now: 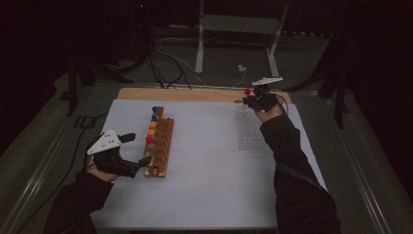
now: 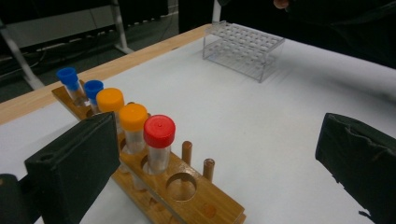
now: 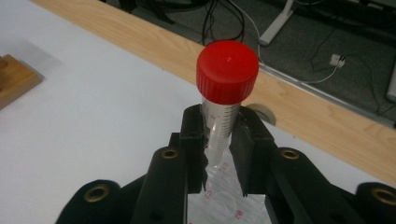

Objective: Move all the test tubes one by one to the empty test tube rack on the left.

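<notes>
Partly hidden, red-capped tube point(image 3: 223, 116) sits clamped in right tool point(image 3: 219, 154).

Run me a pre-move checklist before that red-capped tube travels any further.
1. Right gripper clamped on the red-capped tube: ok.
2. Tube upright between the jaws: ok.
3. Cap seated: ok.
4. Clear rack free of tubes: ok.
5. Left gripper open, beside the wooden rack: ok.
6. Whether the tube's bottom is clear of the clear rack: cannot tell.
</notes>
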A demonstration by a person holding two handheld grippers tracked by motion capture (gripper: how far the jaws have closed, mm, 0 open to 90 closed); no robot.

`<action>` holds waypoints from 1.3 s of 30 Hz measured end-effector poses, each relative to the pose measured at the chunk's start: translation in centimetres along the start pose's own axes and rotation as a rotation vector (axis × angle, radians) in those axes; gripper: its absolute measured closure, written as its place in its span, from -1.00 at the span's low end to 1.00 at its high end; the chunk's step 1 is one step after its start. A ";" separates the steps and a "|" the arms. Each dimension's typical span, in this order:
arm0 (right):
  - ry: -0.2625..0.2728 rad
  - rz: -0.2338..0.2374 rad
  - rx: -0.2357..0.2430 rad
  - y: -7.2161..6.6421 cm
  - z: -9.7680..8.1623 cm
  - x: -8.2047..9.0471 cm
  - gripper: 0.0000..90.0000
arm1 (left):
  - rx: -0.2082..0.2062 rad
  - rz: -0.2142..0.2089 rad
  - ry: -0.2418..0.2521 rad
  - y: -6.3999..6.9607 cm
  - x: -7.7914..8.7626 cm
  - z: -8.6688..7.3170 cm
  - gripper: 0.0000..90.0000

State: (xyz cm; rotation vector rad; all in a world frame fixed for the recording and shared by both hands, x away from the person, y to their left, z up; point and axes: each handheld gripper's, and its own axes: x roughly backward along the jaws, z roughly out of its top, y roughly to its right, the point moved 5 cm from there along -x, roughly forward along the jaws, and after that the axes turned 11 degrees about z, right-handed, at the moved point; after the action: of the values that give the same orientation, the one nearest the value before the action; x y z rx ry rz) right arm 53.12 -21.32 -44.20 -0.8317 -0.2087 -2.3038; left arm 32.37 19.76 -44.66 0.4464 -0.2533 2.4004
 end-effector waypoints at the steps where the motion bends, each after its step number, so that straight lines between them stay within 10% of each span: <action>1: 0.005 -0.004 0.001 0.0 0.2 0.2 0.66 | 0.000 0.003 -0.001 0.0 0.0 0.0 -0.99; 16: 0.053 0.020 0.055 -2.1 1.8 2.5 0.66 | 0.017 -0.015 -0.017 0.3 0.1 0.3 -0.99; 39: 0.024 0.141 0.164 -8.1 -0.4 3.2 0.66 | 0.018 -0.071 -0.038 1.8 -0.4 1.1 -0.99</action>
State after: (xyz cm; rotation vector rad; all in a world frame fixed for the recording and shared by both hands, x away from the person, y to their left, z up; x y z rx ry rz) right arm 45.88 -17.07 -41.97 -0.7121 -0.3143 -2.1318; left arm 31.78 17.85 -43.86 0.5018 -0.2285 2.3279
